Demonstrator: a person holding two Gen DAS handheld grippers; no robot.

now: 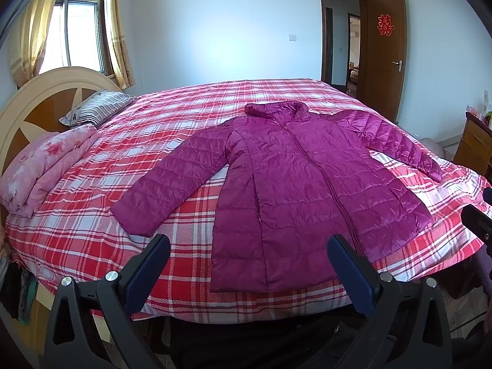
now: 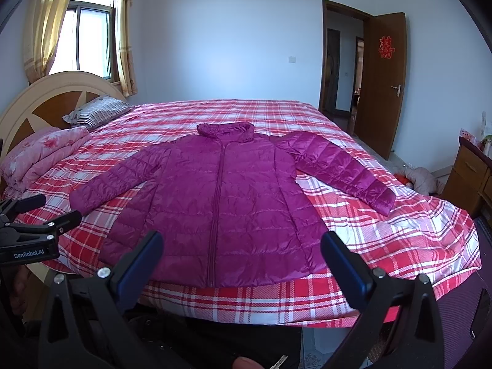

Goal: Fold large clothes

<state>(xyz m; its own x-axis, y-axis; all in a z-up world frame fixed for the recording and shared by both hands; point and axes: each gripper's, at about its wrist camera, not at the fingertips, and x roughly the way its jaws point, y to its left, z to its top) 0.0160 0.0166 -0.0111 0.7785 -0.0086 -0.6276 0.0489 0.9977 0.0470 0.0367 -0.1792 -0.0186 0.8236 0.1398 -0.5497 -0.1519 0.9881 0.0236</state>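
A long magenta quilted jacket (image 1: 292,184) lies flat and zipped on the red plaid bed (image 1: 123,160), collar away from me, both sleeves spread out. It also shows in the right wrist view (image 2: 221,203). My left gripper (image 1: 249,246) is open and empty, held above the bed's near edge in front of the jacket's hem. My right gripper (image 2: 241,243) is open and empty, also before the hem. The left gripper shows at the left edge of the right wrist view (image 2: 40,218).
A folded pink floral quilt (image 1: 43,169) and a striped pillow (image 1: 95,107) lie by the headboard (image 1: 37,98) at left. An open brown door (image 1: 384,52) stands at back right. A wooden cabinet (image 1: 473,144) stands at the right.
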